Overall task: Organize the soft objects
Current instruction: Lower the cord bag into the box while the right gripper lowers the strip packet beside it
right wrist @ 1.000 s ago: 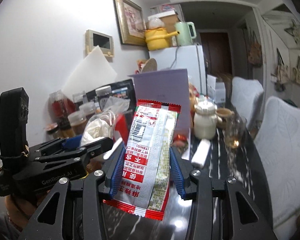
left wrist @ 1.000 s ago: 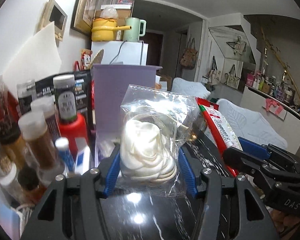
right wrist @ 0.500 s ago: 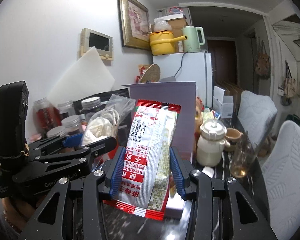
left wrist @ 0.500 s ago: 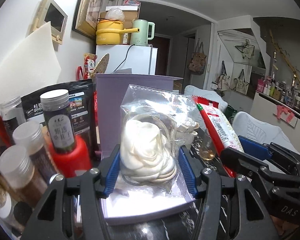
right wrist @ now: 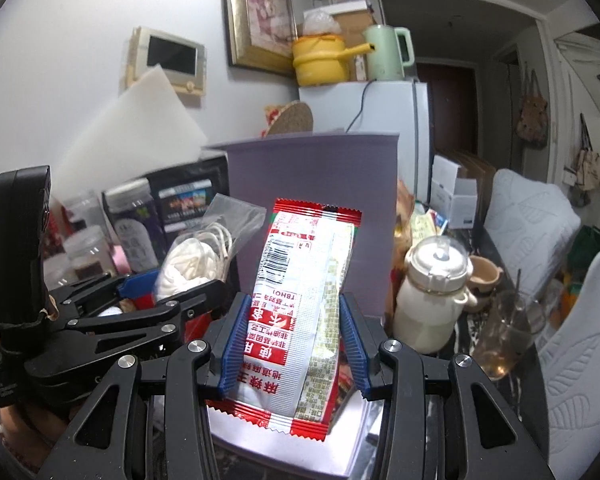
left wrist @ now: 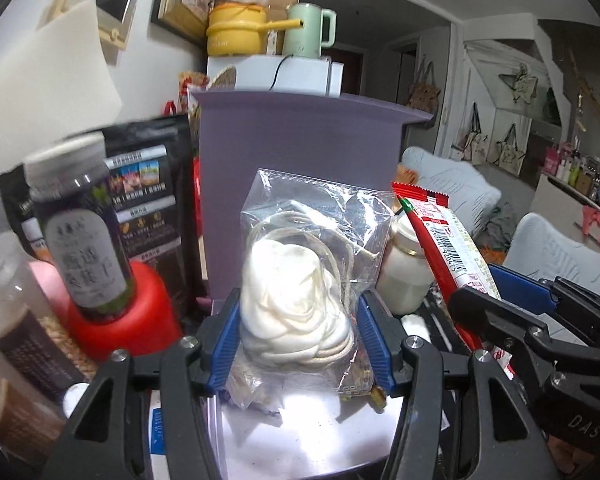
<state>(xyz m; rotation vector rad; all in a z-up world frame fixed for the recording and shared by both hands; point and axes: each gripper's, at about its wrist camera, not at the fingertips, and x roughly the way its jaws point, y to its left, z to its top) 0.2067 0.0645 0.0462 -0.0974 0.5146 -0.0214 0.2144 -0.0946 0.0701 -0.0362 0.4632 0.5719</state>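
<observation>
My left gripper (left wrist: 299, 334) is shut on a clear plastic bag of white soft material and cord (left wrist: 300, 288), held upright over the open purple box (left wrist: 300, 168). My right gripper (right wrist: 292, 342) is shut on a red-and-white snack packet (right wrist: 300, 292), also upright over the purple box (right wrist: 316, 184), whose lid stands up behind. In the left wrist view the right gripper (left wrist: 512, 304) and its packet (left wrist: 440, 236) are to the right. In the right wrist view the left gripper (right wrist: 160, 292) and its bag (right wrist: 192, 260) are to the left.
Jars and bottles (left wrist: 84, 232), a red container (left wrist: 128, 320) and a black pouch (left wrist: 148, 200) crowd the left. A white lidded jar (right wrist: 436, 300), a clay cup (right wrist: 484, 276) and a glass (right wrist: 508, 332) stand right of the box. White chairs (right wrist: 572, 344) are at the right.
Both grippers have moved forward with their loads, from above the dark table to above the purple box's floor. The box and jars loom closer. Both grips are unchanged.
</observation>
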